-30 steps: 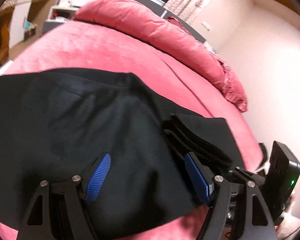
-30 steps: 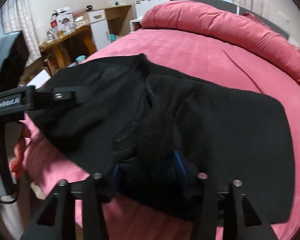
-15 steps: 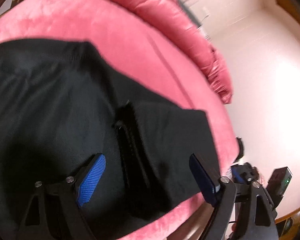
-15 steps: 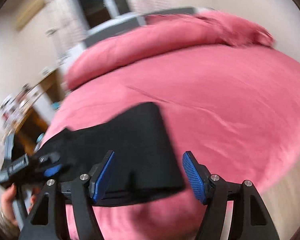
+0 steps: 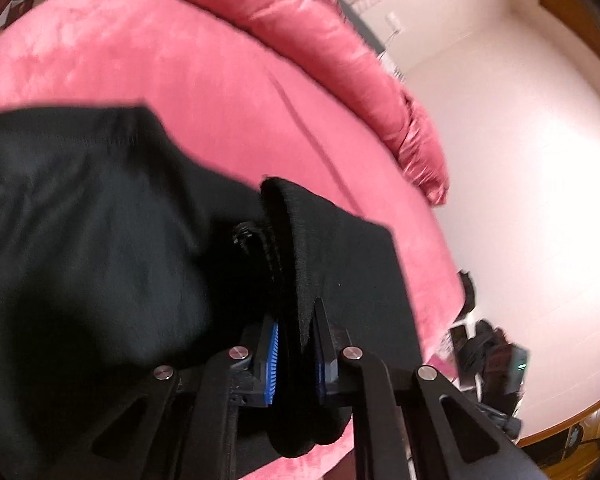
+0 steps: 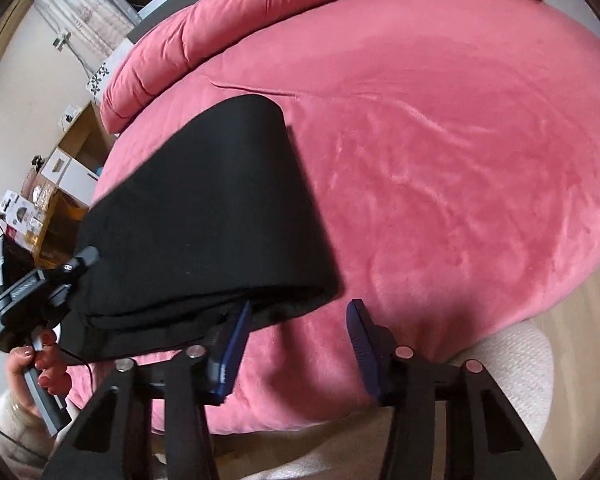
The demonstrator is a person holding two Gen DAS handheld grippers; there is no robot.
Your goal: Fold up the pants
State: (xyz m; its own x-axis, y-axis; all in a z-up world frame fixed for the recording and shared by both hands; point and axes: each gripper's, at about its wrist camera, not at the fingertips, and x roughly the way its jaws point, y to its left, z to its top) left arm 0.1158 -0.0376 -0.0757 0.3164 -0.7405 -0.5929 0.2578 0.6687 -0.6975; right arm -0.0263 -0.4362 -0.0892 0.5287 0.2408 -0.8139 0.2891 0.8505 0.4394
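The black pants (image 5: 80, 240) lie folded on the pink bed (image 5: 180, 72). My left gripper (image 5: 294, 356) is shut on a thick folded edge of the pants near the bed's front edge. In the right wrist view the pants (image 6: 204, 216) form a folded slab with a rounded far fold. My right gripper (image 6: 300, 344) is open and empty, its left finger (image 6: 232, 348) just under the pants' near right corner, its right finger over bare bedding. The left gripper (image 6: 40, 292) shows at the pants' left end, held by a hand.
A pink rolled duvet (image 6: 260, 12) lies along the far side of the bed. A wooden desk with boxes (image 6: 32, 208) stands to the left. A cream wall (image 5: 520, 160) and floor lie right of the bed. A cream cushion (image 6: 512, 360) sits below the bed's edge.
My left gripper has closed on the pants' folded edge. My right gripper let go of the pants, opened and swung to the pants' right end.
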